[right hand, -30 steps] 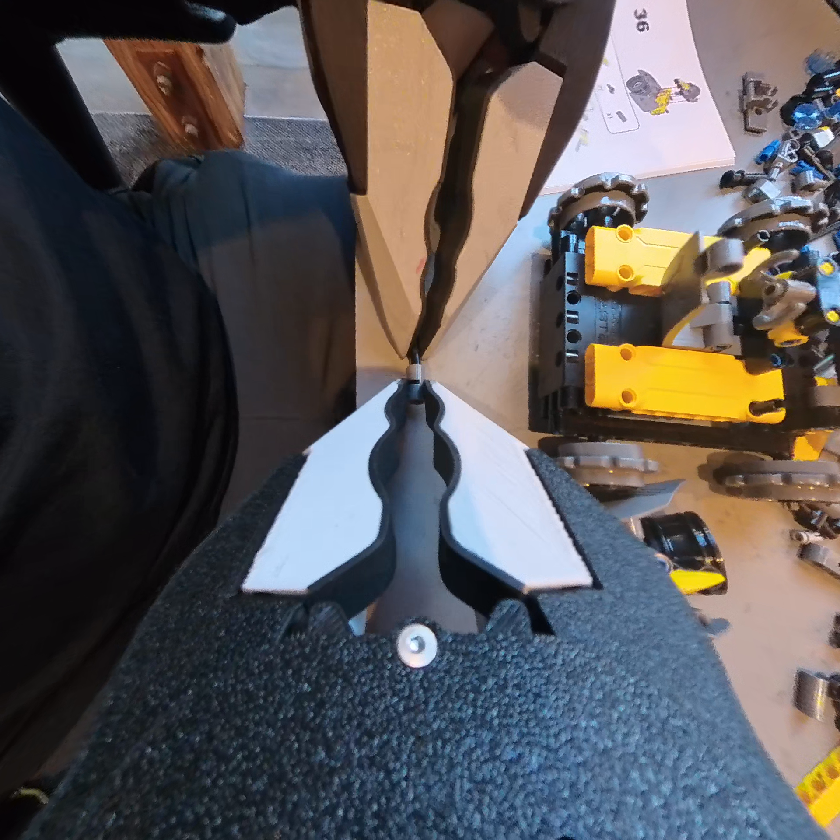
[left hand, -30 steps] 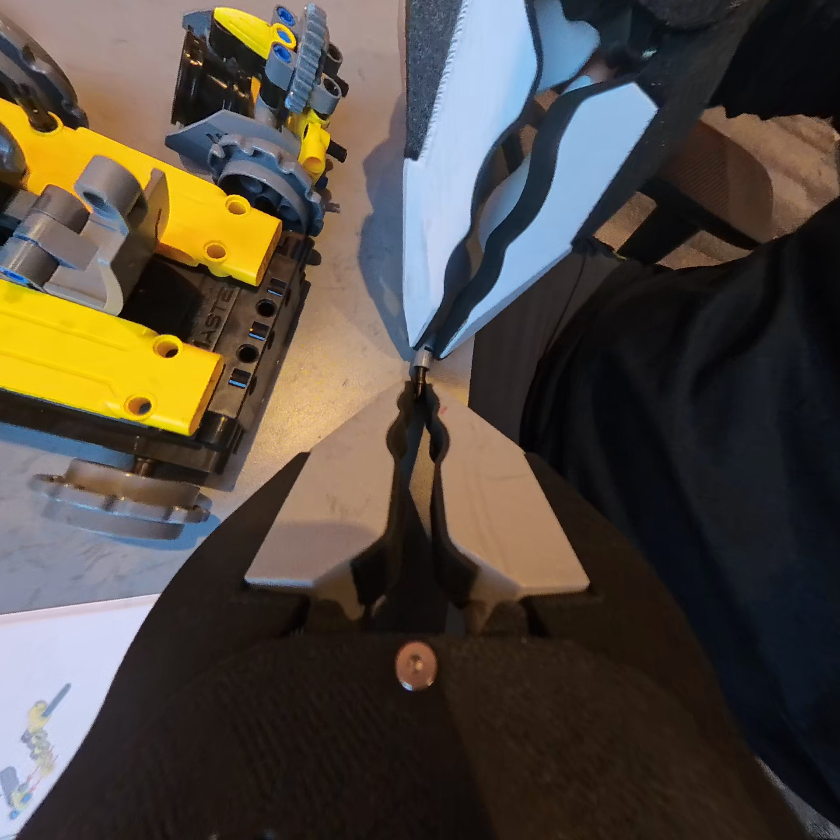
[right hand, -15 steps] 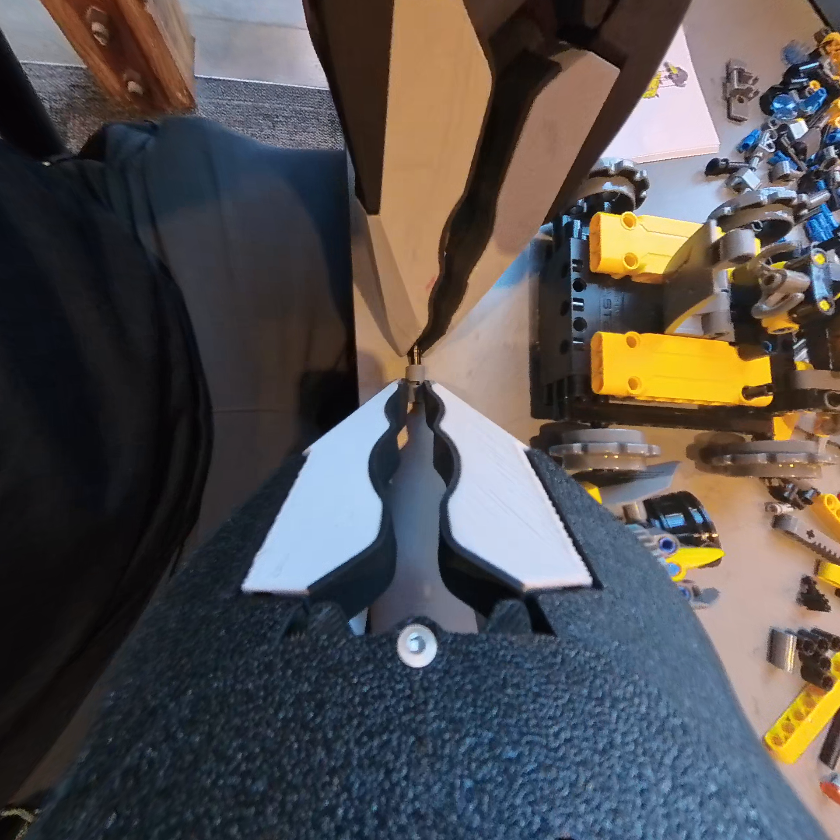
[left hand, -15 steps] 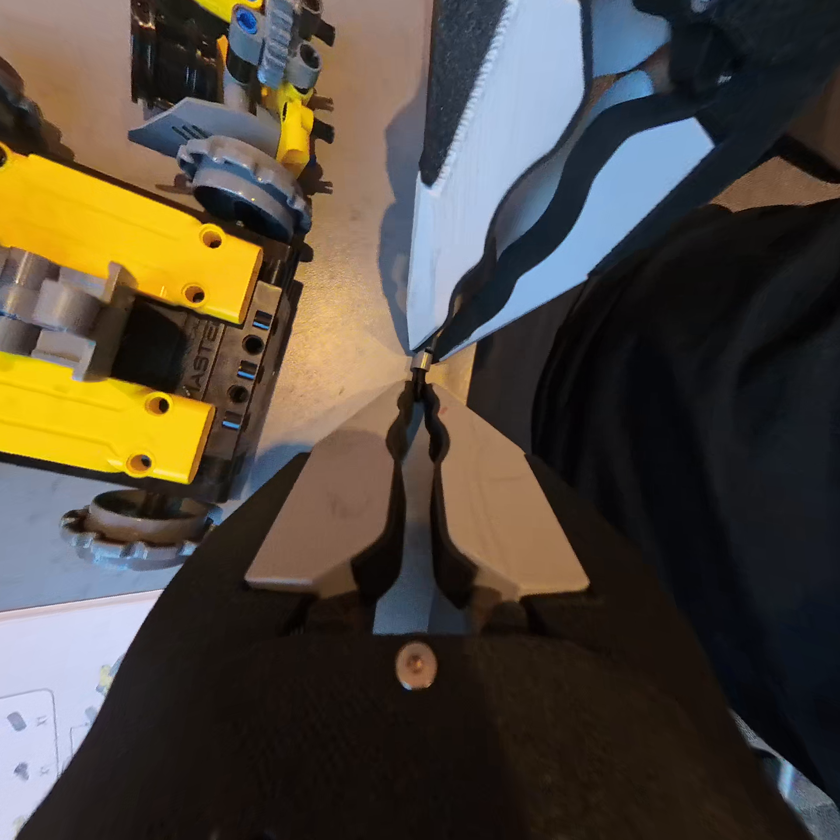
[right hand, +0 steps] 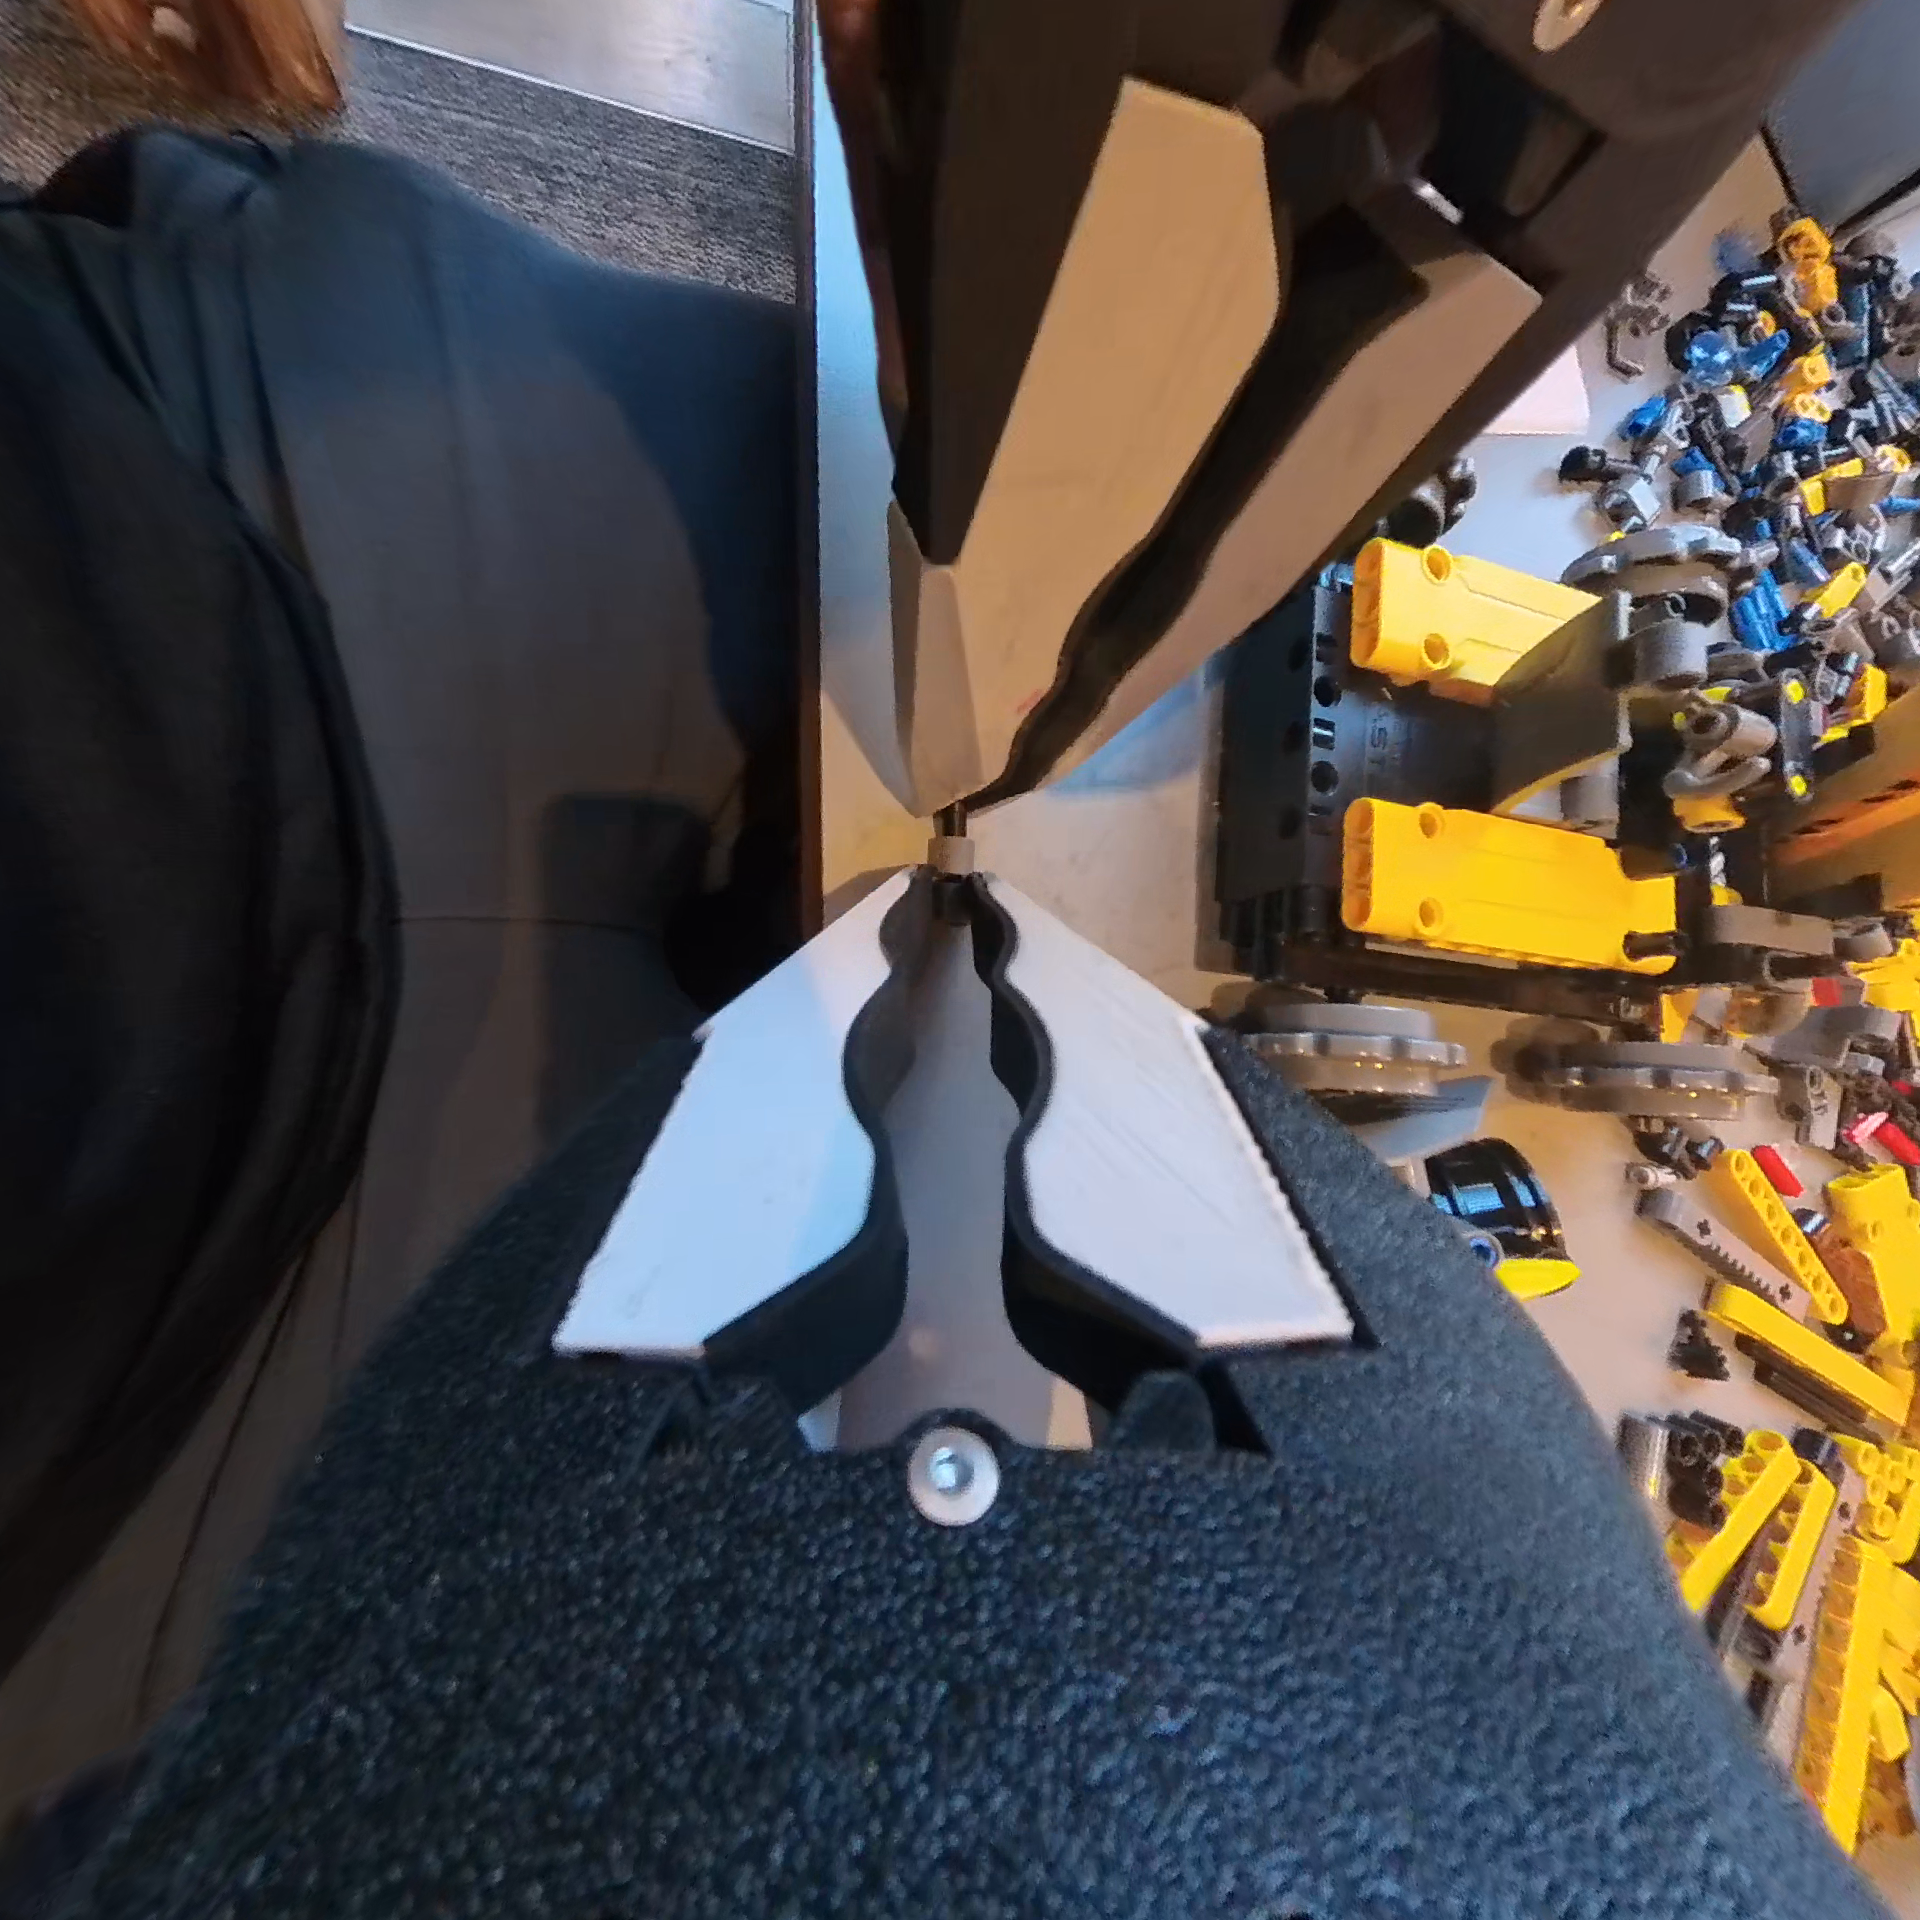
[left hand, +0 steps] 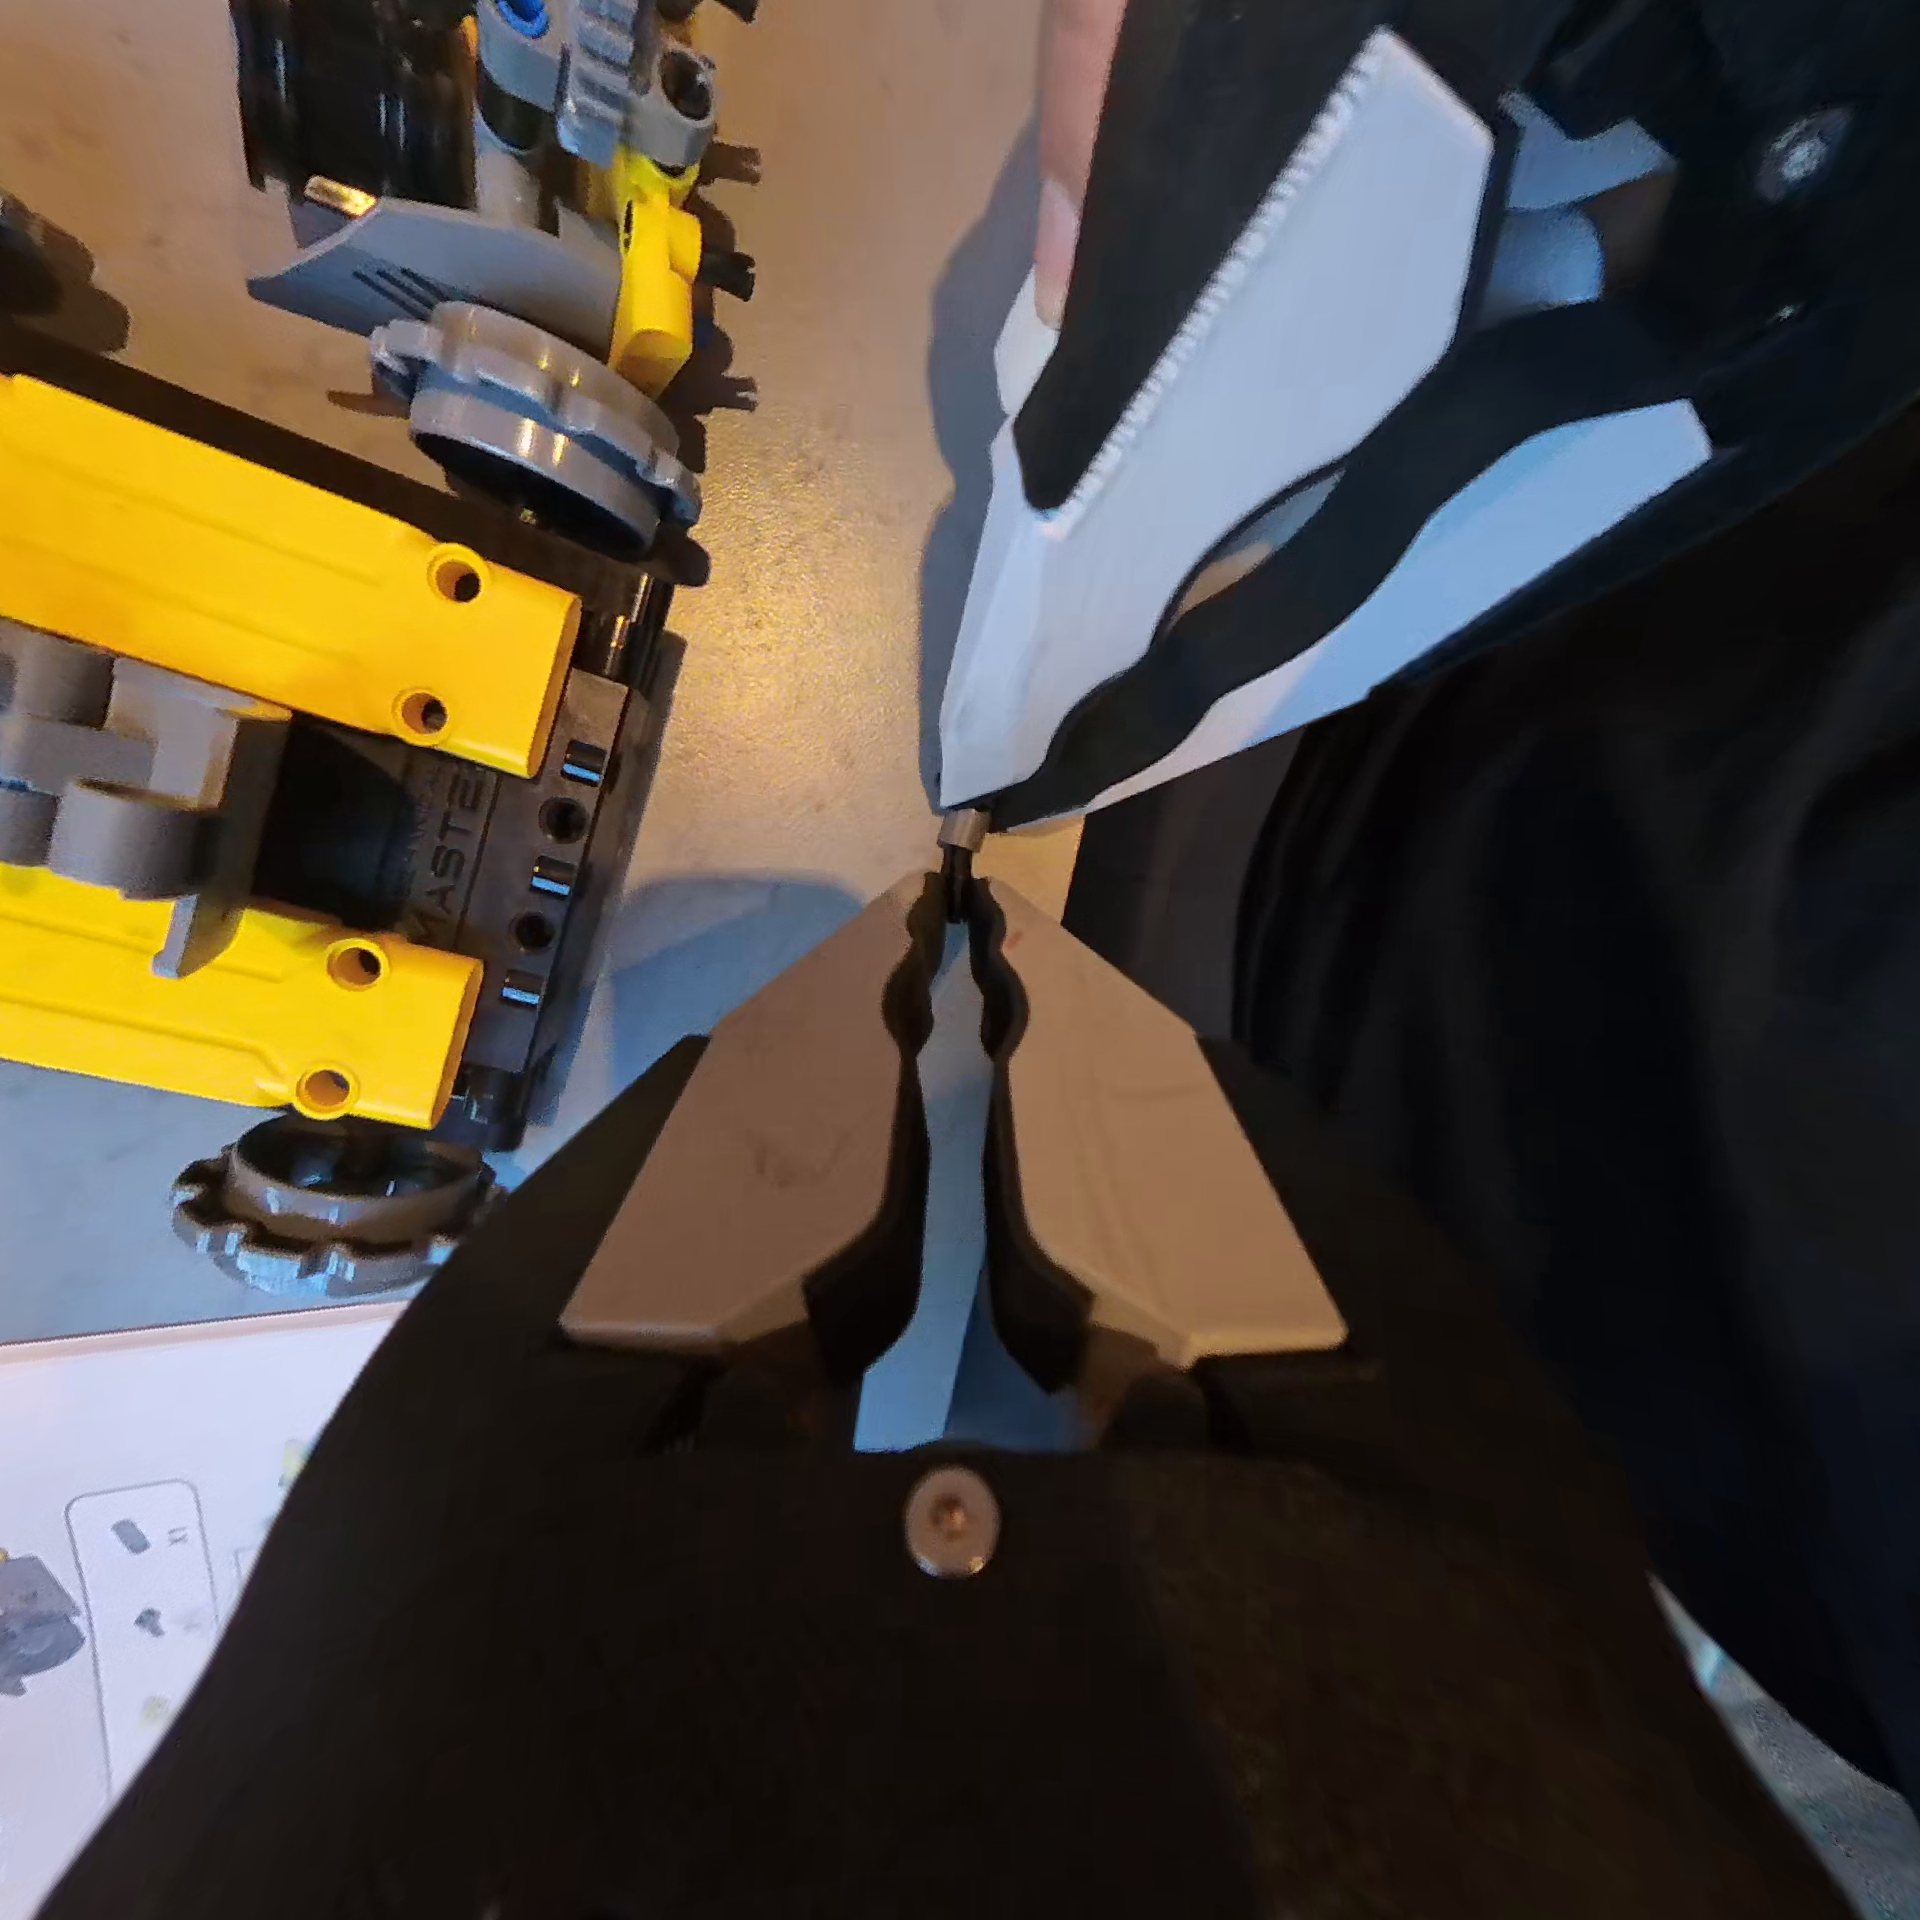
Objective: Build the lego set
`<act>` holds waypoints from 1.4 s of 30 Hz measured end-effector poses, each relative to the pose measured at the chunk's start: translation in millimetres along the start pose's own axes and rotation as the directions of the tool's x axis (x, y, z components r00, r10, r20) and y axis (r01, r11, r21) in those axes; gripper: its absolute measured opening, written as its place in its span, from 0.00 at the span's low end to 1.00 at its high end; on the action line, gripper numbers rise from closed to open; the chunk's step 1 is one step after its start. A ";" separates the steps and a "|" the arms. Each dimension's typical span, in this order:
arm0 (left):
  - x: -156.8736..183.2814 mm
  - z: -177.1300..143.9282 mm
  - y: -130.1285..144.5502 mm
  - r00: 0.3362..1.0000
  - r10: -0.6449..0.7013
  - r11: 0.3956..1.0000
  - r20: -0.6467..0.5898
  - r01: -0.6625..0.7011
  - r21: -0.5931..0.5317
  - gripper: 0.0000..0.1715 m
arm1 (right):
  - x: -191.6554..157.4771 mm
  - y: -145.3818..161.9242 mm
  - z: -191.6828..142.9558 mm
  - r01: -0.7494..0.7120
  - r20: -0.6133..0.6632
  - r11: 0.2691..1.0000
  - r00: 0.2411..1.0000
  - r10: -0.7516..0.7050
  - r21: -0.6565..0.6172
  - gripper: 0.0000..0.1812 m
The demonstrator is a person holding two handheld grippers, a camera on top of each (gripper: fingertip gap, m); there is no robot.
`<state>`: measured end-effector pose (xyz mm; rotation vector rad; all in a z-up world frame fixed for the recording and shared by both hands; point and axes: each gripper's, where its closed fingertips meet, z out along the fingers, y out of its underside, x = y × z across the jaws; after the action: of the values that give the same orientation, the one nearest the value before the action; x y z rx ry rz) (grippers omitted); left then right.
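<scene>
Black pin (left hand: 952,871) with grey bush (left hand: 962,831), pinched tip to tip: left gripper (left hand: 951,896) closed on pin, right gripper (right hand: 951,878) closed on bush, above table edge (left hand: 821,665), beside yellow model (left hand: 260,769). Probably easy to drop over edge; very small grip, any sideways twist.

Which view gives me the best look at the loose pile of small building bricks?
The right wrist view: the pile of loose yellow, blue and black plastic bricks spreads along its right edge. The left wrist view shows none of that pile, only the yellow and black brick vehicle.
</scene>
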<state>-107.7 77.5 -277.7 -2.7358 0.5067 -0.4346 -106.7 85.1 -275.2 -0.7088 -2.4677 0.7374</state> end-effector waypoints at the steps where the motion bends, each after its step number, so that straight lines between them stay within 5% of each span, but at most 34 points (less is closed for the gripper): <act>1: 0.0 0.0 -0.3 1.000 0.012 1.000 -0.006 -0.012 0.007 0.02 | 0.0 -0.1 0.1 -0.002 0.009 1.000 1.000 0.002 0.007 0.03; 12: -1.4 0.5 -1.6 0.962 0.274 0.957 0.002 -0.273 0.099 0.02 | 0.3 -0.3 1.3 -0.012 0.107 0.998 0.994 0.006 0.060 0.03; 21: -0.3 2.4 -6.3 0.989 0.146 0.943 0.012 -0.142 0.301 0.02 | -0.2 -2.2 2.5 -0.073 0.103 0.991 0.993 0.061 0.111 0.03; 37: -1.3 -19.3 -4.5 0.999 0.038 0.868 0.039 -0.052 0.494 0.03 | -5.2 1.9 -4.5 -0.119 0.032 0.987 0.993 0.116 0.111 0.04; 42: 0.5 -7.3 -0.3 0.999 0.015 0.897 0.035 -0.029 0.441 0.00 | -6.1 2.6 -3.6 -0.117 0.026 0.988 0.993 0.115 0.096 0.04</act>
<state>-109.7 75.7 -270.9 -2.2919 0.3752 -0.4386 -99.1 84.7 -275.8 -0.8173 -2.4057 0.9068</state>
